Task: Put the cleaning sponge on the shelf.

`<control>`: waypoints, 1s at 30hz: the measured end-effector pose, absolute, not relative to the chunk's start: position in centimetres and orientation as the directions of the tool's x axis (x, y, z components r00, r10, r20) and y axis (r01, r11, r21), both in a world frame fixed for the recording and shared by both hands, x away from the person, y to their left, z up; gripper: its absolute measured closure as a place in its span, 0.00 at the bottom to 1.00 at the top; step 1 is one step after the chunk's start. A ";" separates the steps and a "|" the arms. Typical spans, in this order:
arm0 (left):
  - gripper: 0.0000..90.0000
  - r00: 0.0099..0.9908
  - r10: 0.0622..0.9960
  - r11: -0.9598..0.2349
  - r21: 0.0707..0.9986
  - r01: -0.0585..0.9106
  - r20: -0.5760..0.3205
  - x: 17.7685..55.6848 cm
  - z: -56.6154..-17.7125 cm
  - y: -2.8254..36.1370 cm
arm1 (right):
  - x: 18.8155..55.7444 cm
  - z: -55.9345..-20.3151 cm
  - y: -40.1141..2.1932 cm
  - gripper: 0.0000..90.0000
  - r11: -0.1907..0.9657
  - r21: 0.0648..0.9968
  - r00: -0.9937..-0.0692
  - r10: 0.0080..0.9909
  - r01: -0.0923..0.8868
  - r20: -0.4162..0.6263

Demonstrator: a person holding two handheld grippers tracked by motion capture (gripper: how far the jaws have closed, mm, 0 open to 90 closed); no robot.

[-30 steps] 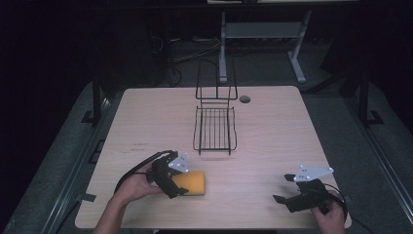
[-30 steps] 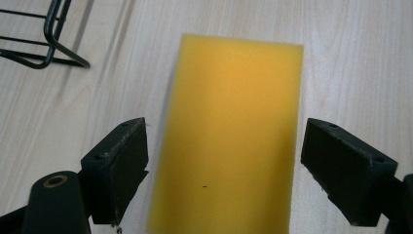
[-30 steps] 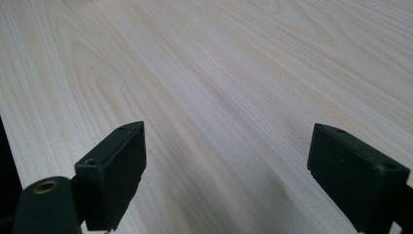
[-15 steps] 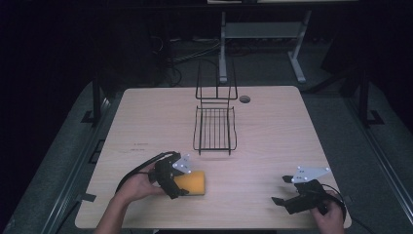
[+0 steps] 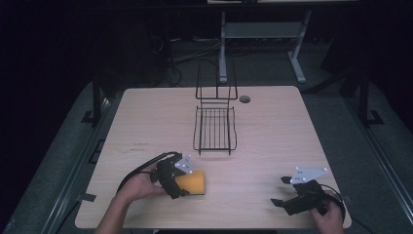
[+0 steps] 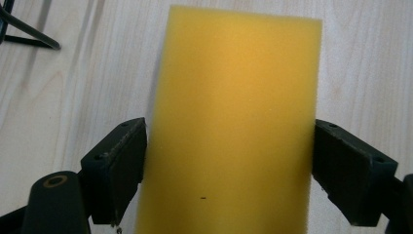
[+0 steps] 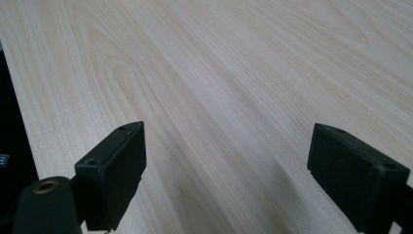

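A yellow sponge (image 5: 196, 183) lies flat on the wooden table (image 5: 292, 126) near its front left. My left gripper (image 5: 184, 183) is open, and its jaws stand on either side of the sponge's near end. In the left gripper view the sponge (image 6: 234, 122) spans the whole gap of the left gripper (image 6: 229, 170), and each black pad sits right at one of its long edges. At the front right, my right gripper (image 5: 280, 191) is open over bare wood. The right gripper view has nothing between the jaws of the right gripper (image 7: 226, 165).
A black wire rack (image 5: 215, 129) stands at the table's middle, with its upright back toward the far edge. A small round grommet (image 5: 245, 99) sits just right of it. In the left gripper view a corner of the rack (image 6: 24, 34) shows at the top left.
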State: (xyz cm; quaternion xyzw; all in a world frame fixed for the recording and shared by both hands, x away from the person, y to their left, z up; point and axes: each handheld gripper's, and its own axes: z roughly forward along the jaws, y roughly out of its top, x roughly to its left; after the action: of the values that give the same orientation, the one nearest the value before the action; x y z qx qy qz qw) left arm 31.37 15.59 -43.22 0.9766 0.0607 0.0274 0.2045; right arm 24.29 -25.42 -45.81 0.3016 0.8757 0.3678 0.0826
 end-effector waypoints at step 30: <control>0.23 0.991 0.135 -0.911 0.395 0.116 0.019 31.6 -43.8 15.0 | 24.3 -45.9 -25.5 0.15 0.554 0.691 -0.809 0.582 0.464 0.076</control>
State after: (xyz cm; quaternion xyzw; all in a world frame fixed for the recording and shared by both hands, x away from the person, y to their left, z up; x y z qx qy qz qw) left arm 31.63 15.02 -43.78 0.9773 0.0642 0.0228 0.2004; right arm 24.29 -25.45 -45.89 0.2979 0.8778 0.3662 0.0812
